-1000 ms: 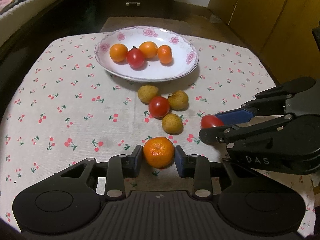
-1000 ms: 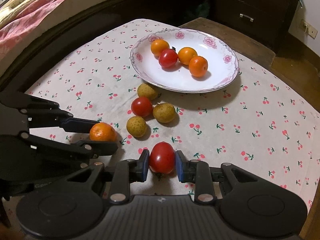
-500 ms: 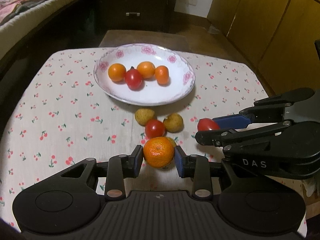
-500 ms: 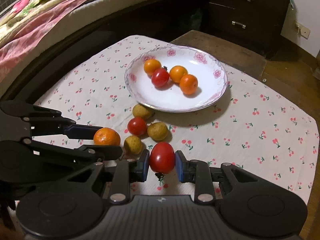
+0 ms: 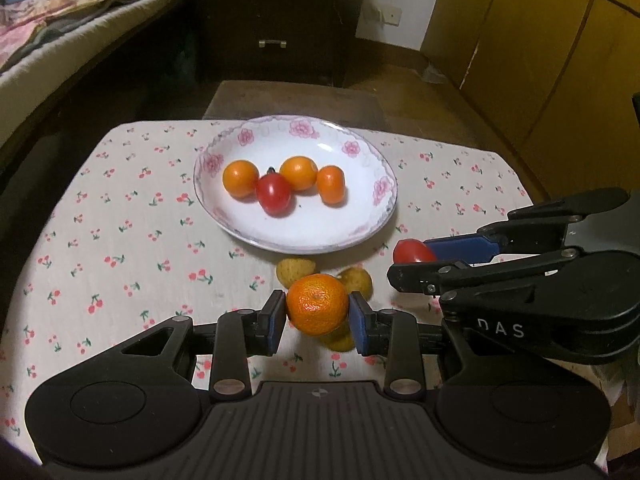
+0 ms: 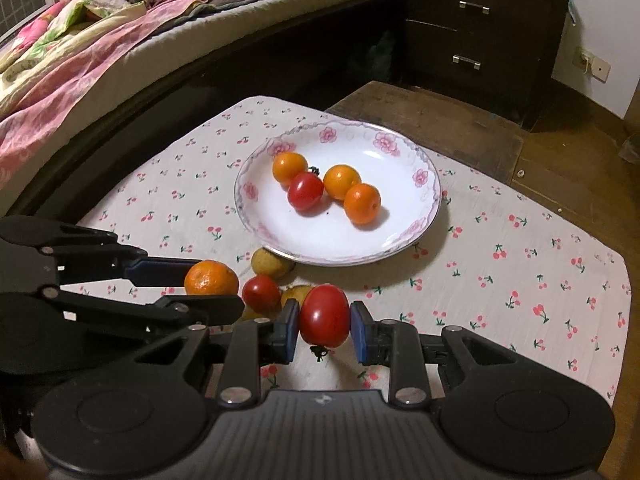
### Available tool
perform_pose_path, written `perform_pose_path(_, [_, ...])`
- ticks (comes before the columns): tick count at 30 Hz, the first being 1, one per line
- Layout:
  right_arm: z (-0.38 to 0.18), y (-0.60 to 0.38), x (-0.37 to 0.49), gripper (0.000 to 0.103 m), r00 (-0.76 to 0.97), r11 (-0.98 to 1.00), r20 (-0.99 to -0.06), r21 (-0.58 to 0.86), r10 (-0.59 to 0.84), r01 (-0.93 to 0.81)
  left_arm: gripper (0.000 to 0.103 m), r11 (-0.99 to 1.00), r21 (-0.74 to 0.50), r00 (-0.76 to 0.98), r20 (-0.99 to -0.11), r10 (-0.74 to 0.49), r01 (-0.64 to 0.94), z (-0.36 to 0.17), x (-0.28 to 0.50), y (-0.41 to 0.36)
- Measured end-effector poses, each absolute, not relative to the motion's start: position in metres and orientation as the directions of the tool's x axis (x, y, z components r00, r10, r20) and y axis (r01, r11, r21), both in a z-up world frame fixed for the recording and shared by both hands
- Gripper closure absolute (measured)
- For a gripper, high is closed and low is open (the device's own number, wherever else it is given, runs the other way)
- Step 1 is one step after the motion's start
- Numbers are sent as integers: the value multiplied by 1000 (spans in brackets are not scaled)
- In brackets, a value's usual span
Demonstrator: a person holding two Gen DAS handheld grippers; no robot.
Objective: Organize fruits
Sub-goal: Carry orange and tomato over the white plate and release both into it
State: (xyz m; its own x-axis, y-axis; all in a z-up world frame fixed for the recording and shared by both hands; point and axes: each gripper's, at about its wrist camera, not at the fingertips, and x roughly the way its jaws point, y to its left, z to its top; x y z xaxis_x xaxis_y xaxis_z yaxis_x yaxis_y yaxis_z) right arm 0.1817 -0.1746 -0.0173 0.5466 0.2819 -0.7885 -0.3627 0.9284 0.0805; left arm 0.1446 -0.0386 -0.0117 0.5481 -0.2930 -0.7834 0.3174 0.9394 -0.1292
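Gripping a mandarin (image 5: pixel 317 304) in the left gripper (image 5: pixel 317 316), right gripper (image 6: pixel 325 330) pinching a tomato (image 6: pixel 324 315), loose yellowish fruits (image 5: pixel 295 271) half hidden behind both, plate (image 6: pixel 400 236) beyond

glossy glazed plate (image 5: pixel 384 196), printed cloth tablecloth (image 5: pixel 120 240)

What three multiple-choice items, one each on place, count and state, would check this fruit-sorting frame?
1. Where are the yellowish-brown fruits?
A. on the plate
B. on the cloth near the plate
C. on the bed

2. How many fruits lie on the plate?
A. two
B. four
C. six

3. What does the right hand-held gripper hold?
A. nothing
B. an orange
C. a red tomato

Key: 1 B, the yellowish-brown fruits sit on the tablecloth by the plate. 2 B, three oranges and one tomato. 3 C, the right hand-held gripper clamps a red tomato; the left hand-held gripper has the orange.
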Motion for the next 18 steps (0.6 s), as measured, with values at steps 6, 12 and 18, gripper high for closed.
perform_pose_path(6, [-12,-179,192,71,565,935,-776,89,281,-343,62,942,-119,565,-774,-287,315,-7,156,-42])
perform_pose_path(12, [-7,-184,207,71,584,943,-761,108,283,-316,63,945,-111,582,-764,-280,308,0,172,-46])
perform_pose_path(18, [-8,-189,224,71,593,945,-753,120,286,-304,63,947,-104,590,-760,-272,303,0,187,-49])
